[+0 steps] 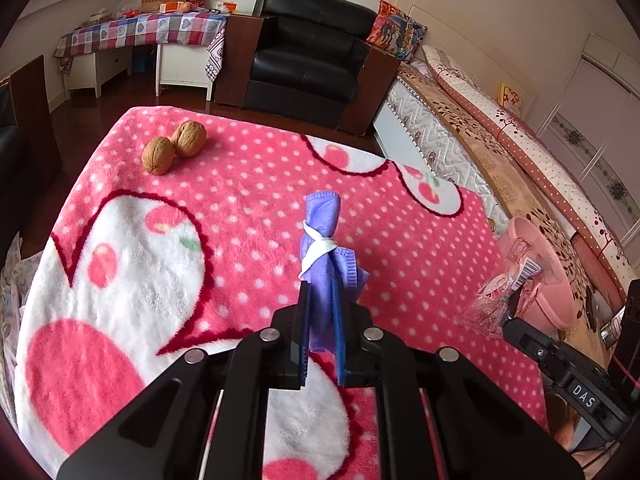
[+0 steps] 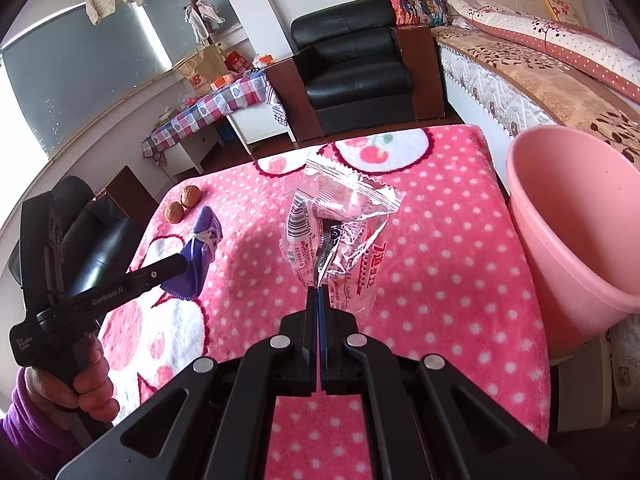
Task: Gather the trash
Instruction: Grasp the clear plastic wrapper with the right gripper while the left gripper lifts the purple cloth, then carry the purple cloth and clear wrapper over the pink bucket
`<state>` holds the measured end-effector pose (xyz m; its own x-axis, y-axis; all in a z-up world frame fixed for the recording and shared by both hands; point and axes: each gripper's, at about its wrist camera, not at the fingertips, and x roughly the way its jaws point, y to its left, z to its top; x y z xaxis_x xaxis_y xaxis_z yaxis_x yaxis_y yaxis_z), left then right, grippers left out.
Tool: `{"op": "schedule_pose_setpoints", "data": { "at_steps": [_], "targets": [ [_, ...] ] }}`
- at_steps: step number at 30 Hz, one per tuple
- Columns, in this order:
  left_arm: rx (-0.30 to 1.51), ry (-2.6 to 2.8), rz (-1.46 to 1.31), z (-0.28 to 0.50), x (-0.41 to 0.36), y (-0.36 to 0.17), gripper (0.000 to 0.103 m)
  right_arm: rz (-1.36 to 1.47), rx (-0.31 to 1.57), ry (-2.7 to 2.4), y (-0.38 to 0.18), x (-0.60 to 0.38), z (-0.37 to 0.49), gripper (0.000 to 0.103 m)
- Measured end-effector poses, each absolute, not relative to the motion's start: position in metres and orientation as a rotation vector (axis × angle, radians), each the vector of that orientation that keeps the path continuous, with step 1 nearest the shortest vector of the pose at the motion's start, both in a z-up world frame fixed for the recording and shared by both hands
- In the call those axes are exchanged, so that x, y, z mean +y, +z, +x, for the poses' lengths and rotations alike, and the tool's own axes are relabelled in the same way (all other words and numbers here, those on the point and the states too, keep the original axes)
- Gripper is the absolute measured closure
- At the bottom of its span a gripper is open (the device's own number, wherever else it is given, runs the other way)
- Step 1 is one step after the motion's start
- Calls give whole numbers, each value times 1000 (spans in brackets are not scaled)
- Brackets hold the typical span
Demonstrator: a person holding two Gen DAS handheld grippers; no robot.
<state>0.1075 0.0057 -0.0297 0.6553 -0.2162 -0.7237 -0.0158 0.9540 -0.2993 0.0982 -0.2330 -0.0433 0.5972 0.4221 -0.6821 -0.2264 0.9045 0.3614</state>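
Pink-blanketed table (image 1: 240, 208): your left gripper (image 1: 322, 304) clamps the purple cloth bundle (image 1: 324, 248), right gripper (image 2: 319, 300) pinches the clear wrapper (image 2: 340, 232) beside the pink bin (image 2: 580, 240).

A rolled purple cloth bundle (image 1: 323, 248), tied around its middle with a white string, is held upright above the pink blanket with white dots (image 1: 248, 208); its lower end is clamped between two blue-padded fingers. A crumpled clear plastic wrapper (image 2: 336, 232), printed with a barcode and red characters, is pinched at its lower edge and is lifted over the same blanket, near its right side. A round pink plastic bucket (image 2: 576, 232) is seen standing just beside the right edge of the blanket, open at the top. Two brown walnuts (image 1: 174, 146) are lying together, touching, near the far left corner of the blanket.
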Motion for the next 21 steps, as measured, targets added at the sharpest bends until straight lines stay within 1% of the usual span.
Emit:
{"op": "schedule_pose_setpoints", "data": {
  "at_steps": [11,21],
  "targets": [
    [765,-172,-237,89,-26,2,94,255,815,384,-33,-239,82,103],
    [737,-215,-210,84,-52,18,94,291,774,370,-21,-261,69,103]
  ]
}}
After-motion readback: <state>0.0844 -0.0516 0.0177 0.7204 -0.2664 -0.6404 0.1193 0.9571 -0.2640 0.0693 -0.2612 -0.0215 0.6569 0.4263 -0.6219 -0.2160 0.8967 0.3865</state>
